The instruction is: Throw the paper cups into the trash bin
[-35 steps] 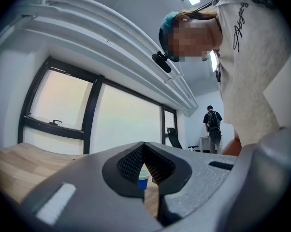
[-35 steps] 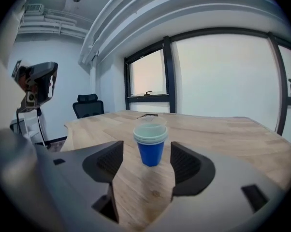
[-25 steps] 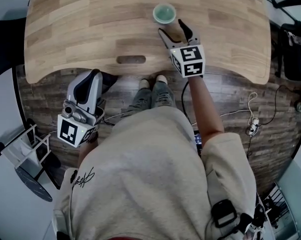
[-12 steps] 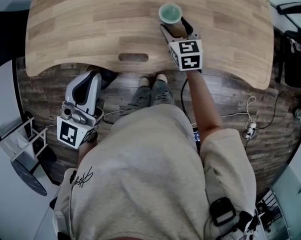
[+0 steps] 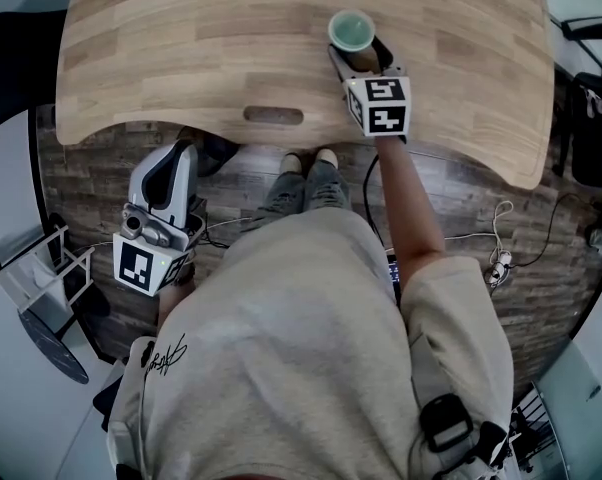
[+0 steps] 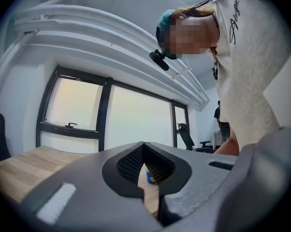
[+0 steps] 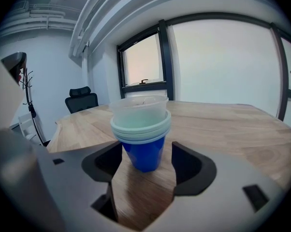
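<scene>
Item one: the cups (image 7: 140, 129), a nested stack with a blue outer cup and pale rims, are standing upright on the desk (image 7: 242, 139). The right gripper (image 7: 146, 151) is presenting its jaws wide apart. The base of the stack is sitting between the two jaw tips, and a gap is showing on each side, so no contact is evident. In the head view the right gripper (image 5: 359, 58) is hovering over the near part of the desk (image 5: 181, 58), with the cups (image 5: 352, 30) at its tips.

Item two: the left gripper (image 6: 143, 146) is showing its jaws pressed together at the tips, with nothing held. The left gripper (image 5: 181, 158) is hanging off the desk's near edge, over the plank floor (image 5: 481, 198), well apart from the cups.
</scene>
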Demonstrator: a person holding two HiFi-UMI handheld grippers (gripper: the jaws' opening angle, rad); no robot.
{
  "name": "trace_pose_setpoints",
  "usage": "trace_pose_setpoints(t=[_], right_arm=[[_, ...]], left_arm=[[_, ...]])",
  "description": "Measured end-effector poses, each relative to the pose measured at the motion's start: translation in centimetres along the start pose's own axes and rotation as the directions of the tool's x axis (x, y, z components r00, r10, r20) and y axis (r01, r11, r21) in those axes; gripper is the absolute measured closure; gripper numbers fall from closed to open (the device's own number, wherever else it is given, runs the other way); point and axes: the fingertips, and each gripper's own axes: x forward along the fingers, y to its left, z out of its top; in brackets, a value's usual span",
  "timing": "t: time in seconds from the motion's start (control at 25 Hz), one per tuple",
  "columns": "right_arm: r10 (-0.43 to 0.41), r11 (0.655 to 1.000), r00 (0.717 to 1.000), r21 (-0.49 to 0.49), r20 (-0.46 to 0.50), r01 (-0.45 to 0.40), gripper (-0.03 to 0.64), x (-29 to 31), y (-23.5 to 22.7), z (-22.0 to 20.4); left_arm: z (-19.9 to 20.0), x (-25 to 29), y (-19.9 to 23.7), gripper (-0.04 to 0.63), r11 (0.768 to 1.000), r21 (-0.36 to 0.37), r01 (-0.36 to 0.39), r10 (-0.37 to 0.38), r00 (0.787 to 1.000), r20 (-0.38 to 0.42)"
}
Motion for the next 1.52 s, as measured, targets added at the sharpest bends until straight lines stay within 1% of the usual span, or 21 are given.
trace_pose_setpoints(t=[0.16,0.64,0.96,1.12,1.52], right_arm=[[0.0,1.0,1.0,-0.013,0.0,0.0,0.322,0.3,-0.1,0.2],[-0.004,0.999,1.0,-0.048,0.004,0.004,0.324,1.5,0.0,0.8],[-0.004,0.999,1.0,-0.054,0.005,0.004,0.324,1.6,-0.1,0.9],[-0.003,0.998,1.0,-0.066,0.017,0.004,0.324,1.6,0.0,1.0],[0.02,0.998,0.999,-0.053,0.051,-0.017,0.325,1.1,0.0,1.4]], left_arm=[[-0.1,-0.5,0.8,0.592,0.999,0.019,-0.029,0.029,0.999,-0.013],[-0.1,-1.3,1.7,0.592,0.996,0.029,-0.082,0.083,0.996,-0.029],[0.6,-1.5,1.9,0.592,0.994,0.041,-0.105,0.105,0.994,-0.009],[0.6,-1.5,1.8,0.592,0.993,0.044,-0.109,0.11,0.994,-0.01],[0.7,-1.5,1.1,0.592,0.989,0.045,-0.138,0.138,0.99,0.005]])
